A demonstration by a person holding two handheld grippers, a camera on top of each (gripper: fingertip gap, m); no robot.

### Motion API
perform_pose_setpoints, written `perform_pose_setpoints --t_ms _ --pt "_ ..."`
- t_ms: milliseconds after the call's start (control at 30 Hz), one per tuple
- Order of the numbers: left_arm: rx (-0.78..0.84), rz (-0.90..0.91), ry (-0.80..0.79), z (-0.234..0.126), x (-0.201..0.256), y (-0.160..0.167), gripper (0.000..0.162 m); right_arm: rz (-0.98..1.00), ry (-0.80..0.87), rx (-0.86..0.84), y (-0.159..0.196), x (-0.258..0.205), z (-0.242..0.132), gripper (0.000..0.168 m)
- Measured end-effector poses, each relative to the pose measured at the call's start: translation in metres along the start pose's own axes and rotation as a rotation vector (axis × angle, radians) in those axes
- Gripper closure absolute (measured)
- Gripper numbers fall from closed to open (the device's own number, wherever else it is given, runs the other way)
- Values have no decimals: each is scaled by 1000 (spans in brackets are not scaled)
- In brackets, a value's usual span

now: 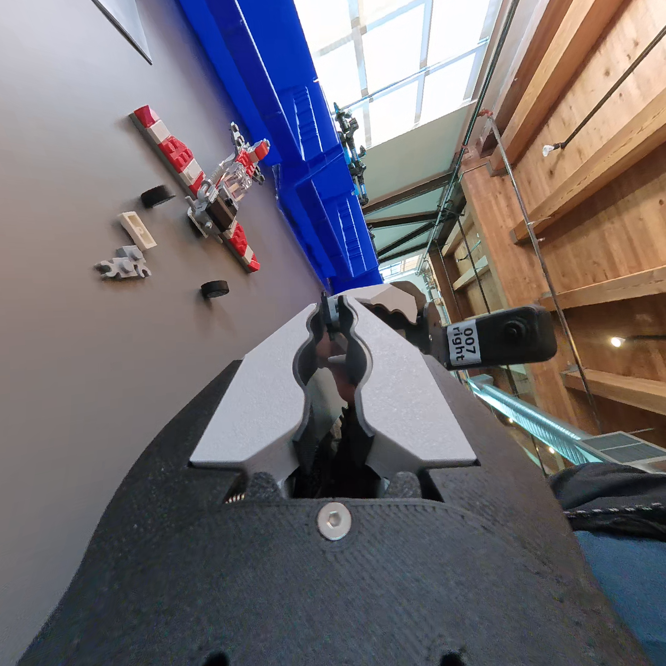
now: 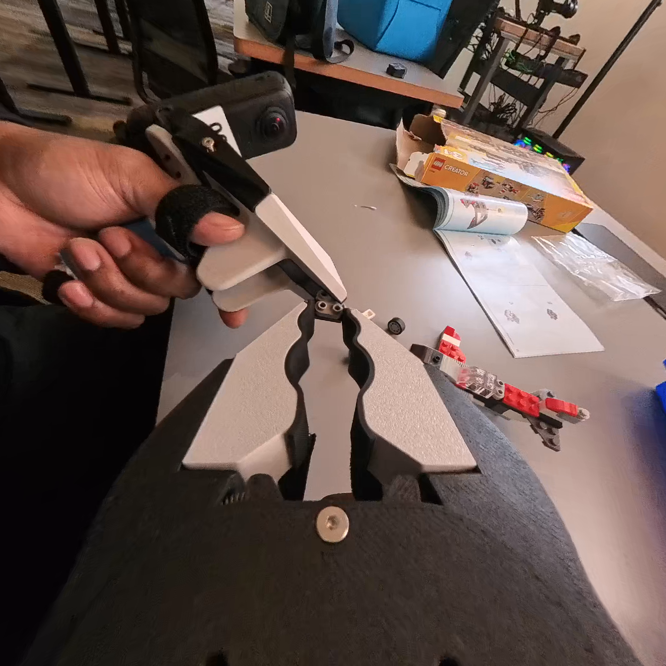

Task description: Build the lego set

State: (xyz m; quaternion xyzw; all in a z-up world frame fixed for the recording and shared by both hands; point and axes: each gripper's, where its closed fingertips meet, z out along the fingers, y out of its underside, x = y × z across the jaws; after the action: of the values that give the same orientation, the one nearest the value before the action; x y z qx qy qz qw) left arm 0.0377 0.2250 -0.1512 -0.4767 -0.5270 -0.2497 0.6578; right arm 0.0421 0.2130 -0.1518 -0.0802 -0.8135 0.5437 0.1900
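My left gripper point(image 1: 332, 306) is shut on a small dark grey piece point(image 1: 329, 313) at its fingertips. My right gripper point(image 2: 328, 310) is shut on a small dark grey two-stud plate point(image 2: 328, 309), held above the grey table point(image 2: 396, 252). The two grippers meet tip to tip, and the left gripper point(image 2: 333, 293), held in a hand, presses onto the plate from above-left. The right gripper point(image 1: 393, 306) shows just beyond my left fingertips. The red and white plane model point(image 1: 216, 191) lies on the table and also shows in the right wrist view point(image 2: 504, 391).
Two black wheels point(image 1: 155, 196) point(image 1: 215, 288), a white piece point(image 1: 137, 229) and grey pieces point(image 1: 122, 265) lie beside the plane. A blue bin point(image 1: 306, 162) stands behind. The set's box point(image 2: 497, 180), open booklet point(image 2: 504, 288) and plastic bag point(image 2: 591, 266) lie far right. My left and right fingertips are right by each other.
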Motion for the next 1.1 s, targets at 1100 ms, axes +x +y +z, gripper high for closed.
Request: perform_pose_setpoints --t_ms 1100 --pt "-46 260 -119 3 -5 4 151 200 -161 28 6 0 -2 152"
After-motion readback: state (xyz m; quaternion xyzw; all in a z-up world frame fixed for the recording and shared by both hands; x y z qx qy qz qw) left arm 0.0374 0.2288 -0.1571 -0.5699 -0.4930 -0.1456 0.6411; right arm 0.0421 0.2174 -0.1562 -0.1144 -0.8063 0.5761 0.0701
